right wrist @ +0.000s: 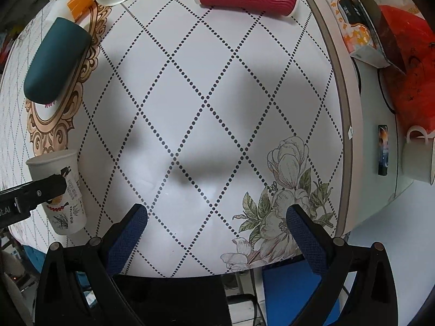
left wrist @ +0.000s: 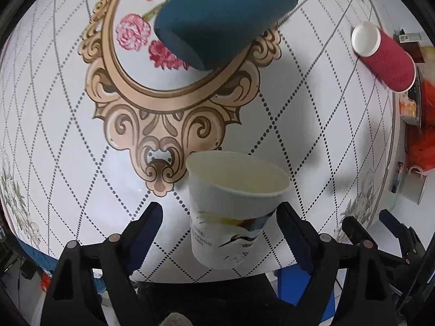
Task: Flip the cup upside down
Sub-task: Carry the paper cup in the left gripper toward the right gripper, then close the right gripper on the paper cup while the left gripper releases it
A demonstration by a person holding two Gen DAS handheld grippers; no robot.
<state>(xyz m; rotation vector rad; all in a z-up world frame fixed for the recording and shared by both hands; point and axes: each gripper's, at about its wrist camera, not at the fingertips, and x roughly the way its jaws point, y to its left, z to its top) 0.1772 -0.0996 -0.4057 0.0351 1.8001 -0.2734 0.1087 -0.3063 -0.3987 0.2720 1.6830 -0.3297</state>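
While the printed paper cup (left wrist: 235,209) stands mouth-up at the near table (left wrist: 312,103) edge, my left gripper (left wrist: 220,233) is spread wide around it, pads apart from its wall. My right gripper (right wrist: 217,233) is spread too, holding nothing. Teal cup (left wrist: 223,16) and red ribbed cup (left wrist: 386,59) sit inverted farther back.

A lived-in home, by the look of it. The worktop (right wrist: 206,87) wears a household oilcloth printed with flowers and a gilt frame. Past its right edge a side surface carries a tissue box (right wrist: 353,31), a red plastic bag (right wrist: 407,62) and a white mug (right wrist: 420,160).
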